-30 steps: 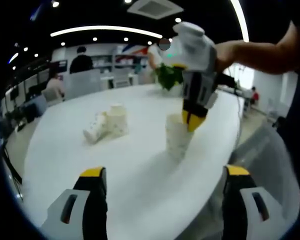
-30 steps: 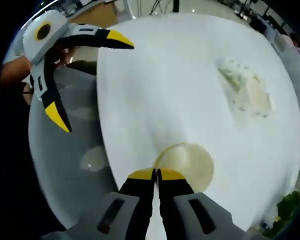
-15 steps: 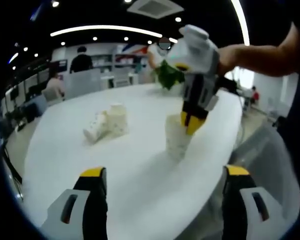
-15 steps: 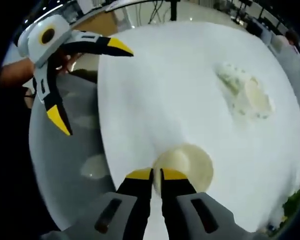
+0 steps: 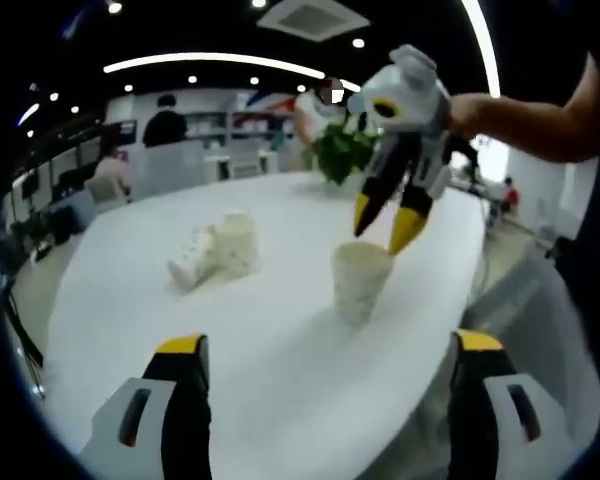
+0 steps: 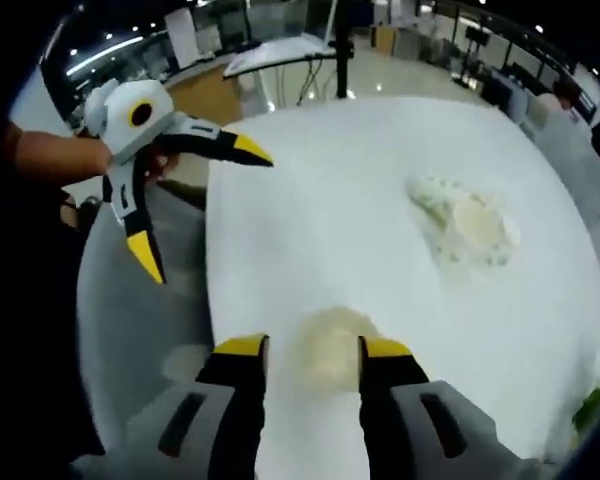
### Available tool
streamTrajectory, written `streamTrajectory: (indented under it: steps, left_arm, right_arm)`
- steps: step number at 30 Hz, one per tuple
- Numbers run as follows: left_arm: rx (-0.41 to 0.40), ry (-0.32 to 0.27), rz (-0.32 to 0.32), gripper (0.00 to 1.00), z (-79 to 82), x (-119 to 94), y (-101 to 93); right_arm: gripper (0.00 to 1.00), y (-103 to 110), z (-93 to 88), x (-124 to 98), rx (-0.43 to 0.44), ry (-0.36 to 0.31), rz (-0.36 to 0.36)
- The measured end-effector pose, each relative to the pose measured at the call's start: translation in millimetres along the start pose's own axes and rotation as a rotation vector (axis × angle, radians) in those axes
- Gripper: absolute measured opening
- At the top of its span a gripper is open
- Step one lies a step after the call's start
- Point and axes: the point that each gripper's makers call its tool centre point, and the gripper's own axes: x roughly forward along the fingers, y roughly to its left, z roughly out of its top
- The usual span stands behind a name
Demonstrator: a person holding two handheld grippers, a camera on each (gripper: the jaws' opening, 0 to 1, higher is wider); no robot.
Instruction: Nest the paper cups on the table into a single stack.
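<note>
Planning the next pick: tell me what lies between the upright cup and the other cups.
Only bare white table in the left gripper view, between the upright cup and the other cups.

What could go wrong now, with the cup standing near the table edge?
1. The right gripper hangs open just above the cup; a careless move may tip it.
2. The cup stands close to the table edge, so it might fall off.
3. The other cups lie apart, one tipped, awkward to grasp.
</note>
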Motion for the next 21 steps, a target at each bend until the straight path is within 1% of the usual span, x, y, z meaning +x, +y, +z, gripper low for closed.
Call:
streamTrajectory:
  steps: [3, 4, 7, 8, 9, 11, 12, 14, 16, 18, 20, 21]
  left_arm:
    - [-0.004, 0.0, 0.004, 0.98, -0.6, 1, 1.6]
    - [-0.002, 0.001, 0.004, 0.98, -0.9, 1, 1.4]
    - [0.009, -0.015, -0.006, 0.98, 1.3, 2, -0.2]
    - [0.009, -0.016, -0.006, 0.98, 1.9, 2, -0.6]
    - [0.009, -0.014, -0.006, 0.98, 1.5, 3, -0.7]
    - [-0.002, 0.0, -0.004, 0.98, -1.6, 4, 0.8]
    - [-0.002, 0.001, -0.004, 0.98, -1.3, 4, 0.8]
    - [-0.008, -0.003, -0.001, 0.98, -0.1, 3, 1.5]
    - [-0.018, -0.014, 0.009, 0.98, 1.7, 2, 4.4]
    - [-0.028, -0.018, 0.011, 0.98, 1.9, 2, 5.8]
    - [-0.029, -0.028, 0.009, 0.98, 3.3, 3, 6.4]
    - [-0.027, -0.032, 0.007, 0.98, 3.7, 3, 7.3]
  right_arm:
    - [0.36, -5, -3.2, -12, 0.033, -0.054, -0.014]
    - [0.38, -10, -4.3, -18, 0.039, -0.09, -0.03]
    - [0.44, -19, -11.8, -31, 0.077, -0.155, -0.069]
    - [0.45, -21, -14.5, -36, 0.087, -0.19, -0.08]
    - [0.47, -23, -16.5, -39, 0.097, -0.21, -0.085]
    - [0.48, -19, -22.7, -48, 0.091, -0.27, -0.069]
    - [0.49, -19, -30.5, -52, 0.103, -0.281, -0.072]
    - [0.55, -21, -36.6, -56, 0.11, -0.328, -0.087]
    - [0.6, -22, -48.9, -60, 0.127, -0.354, -0.103]
    - [0.64, -24, -56.9, -65, 0.139, -0.402, -0.125]
    - [0.65, -25, -63.4, -68, 0.163, -0.431, -0.144]
    - [0.66, -25, -67.2, -70, 0.18, -0.457, -0.156]
